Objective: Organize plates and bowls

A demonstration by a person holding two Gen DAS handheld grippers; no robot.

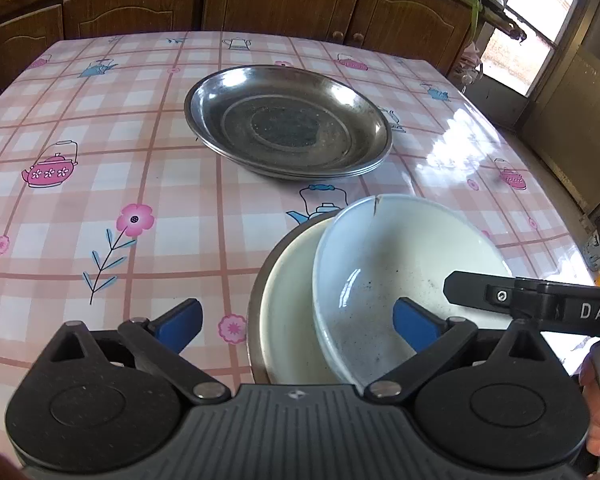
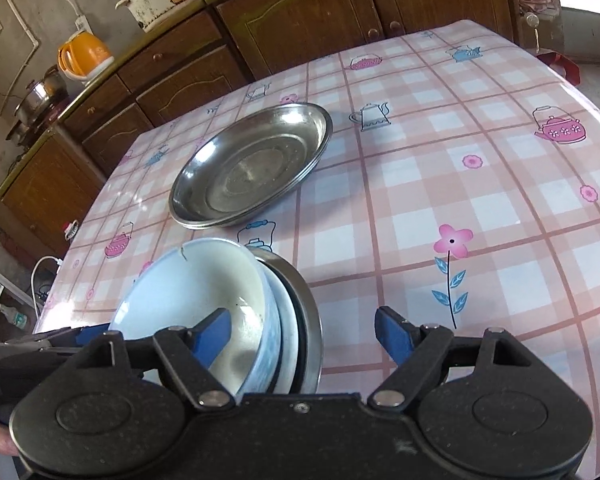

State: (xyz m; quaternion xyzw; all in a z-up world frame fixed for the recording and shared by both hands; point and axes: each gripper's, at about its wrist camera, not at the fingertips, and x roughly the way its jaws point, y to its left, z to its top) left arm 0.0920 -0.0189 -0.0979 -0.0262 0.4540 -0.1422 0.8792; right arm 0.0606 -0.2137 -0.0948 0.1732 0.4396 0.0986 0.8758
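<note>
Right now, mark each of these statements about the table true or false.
1. The metal plates are stacked. True.
2. The white bowl has a cracked rim. True.
3. The white bowl sits flat on the tablecloth. False: it leans tilted in other dishes.
4. The left gripper is shut on the bowl. False: its fingers are spread open.
5. The right gripper is open. True.
6. An orange kettle stands on the table. False: it is on the counter.
</note>
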